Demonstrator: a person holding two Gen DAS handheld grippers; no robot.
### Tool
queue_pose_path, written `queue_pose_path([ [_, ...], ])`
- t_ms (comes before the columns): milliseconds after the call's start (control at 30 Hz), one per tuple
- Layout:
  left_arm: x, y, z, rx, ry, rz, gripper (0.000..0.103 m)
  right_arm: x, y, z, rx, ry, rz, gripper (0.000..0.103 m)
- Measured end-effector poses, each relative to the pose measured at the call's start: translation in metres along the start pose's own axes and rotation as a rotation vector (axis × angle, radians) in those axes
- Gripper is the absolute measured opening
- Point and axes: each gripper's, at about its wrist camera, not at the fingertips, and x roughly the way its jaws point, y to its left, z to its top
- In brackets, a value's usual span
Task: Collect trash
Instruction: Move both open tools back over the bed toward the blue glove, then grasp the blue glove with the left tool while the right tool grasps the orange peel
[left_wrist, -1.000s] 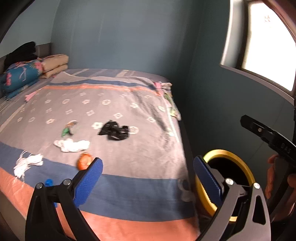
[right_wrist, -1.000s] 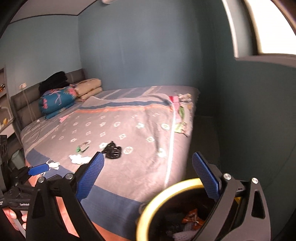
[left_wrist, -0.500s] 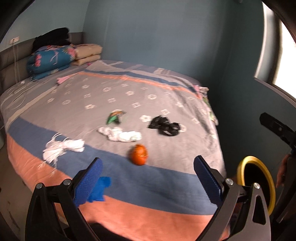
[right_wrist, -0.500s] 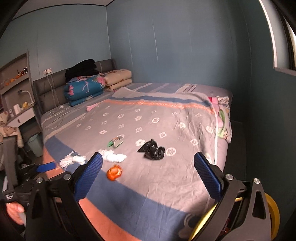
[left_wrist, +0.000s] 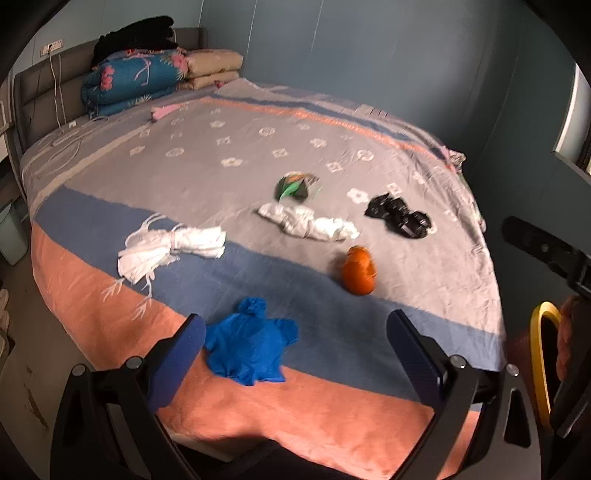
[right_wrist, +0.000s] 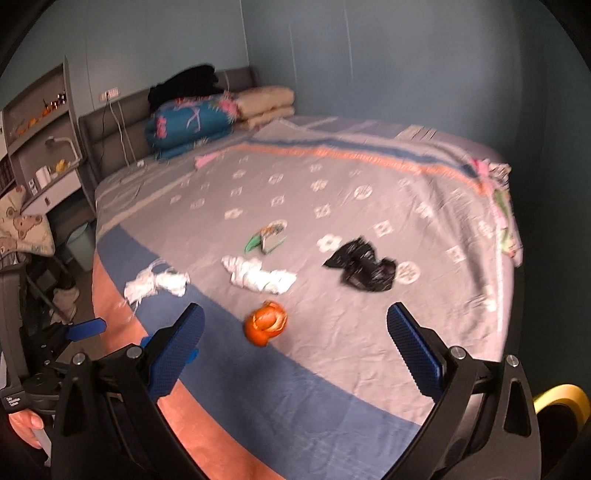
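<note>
Left tongs (left_wrist: 295, 343): wide open, empty, above the near edge of the bed.
Right tongs (right_wrist: 295, 343): wide open, empty, above the bed's near side.
Bed (left_wrist: 388, 122): grey cover with white flower marks, blue and orange bands toward the near edge.
Blue glove (left_wrist: 251, 341): crumpled, on the blue and orange bands, just beside the left tongs' left pad.
Orange peel (left_wrist: 358, 269): on the edge of the blue band, right of centre; seen between the right tongs' pads (right_wrist: 266, 326).
White tissue (left_wrist: 308, 223): long crumpled wad on the grey, beyond the peel.
White cloth (left_wrist: 170, 247): knotted with loose strings, left of the tissue, across the grey and blue.
Green wrapper (left_wrist: 295, 186): farther back than the tissue, near it.
Black bag (left_wrist: 400, 218): crumpled, right of the tissue, apart from it.
Bin (left_wrist: 539, 354): yellow rim at the bed's right side, partly hidden; contents not visible.
Pillows (left_wrist: 147, 77): stacked against the headboard, dark garment on top.
Hand (right_wrist: 26, 424): lower left of the right wrist view, on the left tool's handle.
</note>
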Motion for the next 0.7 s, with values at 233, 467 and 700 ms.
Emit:
queue_pose_path([
  [233,0.026,0.019,-0.004,-0.031,0.066,0.002,0.095,0.057,0.012,-0.008,-0.021,0.069,0.023,0.095],
  [467,0.047,0.034,-0.009,-0.058,0.116,0.006,0.095,0.110,0.019,-0.011,-0.009,0.157,0.031,0.095],
  [700,0.066,0.043,-0.014,-0.070,0.163,0.011,0.092,0.151,0.025,-0.012,-0.001,0.196,0.013,0.095],
])
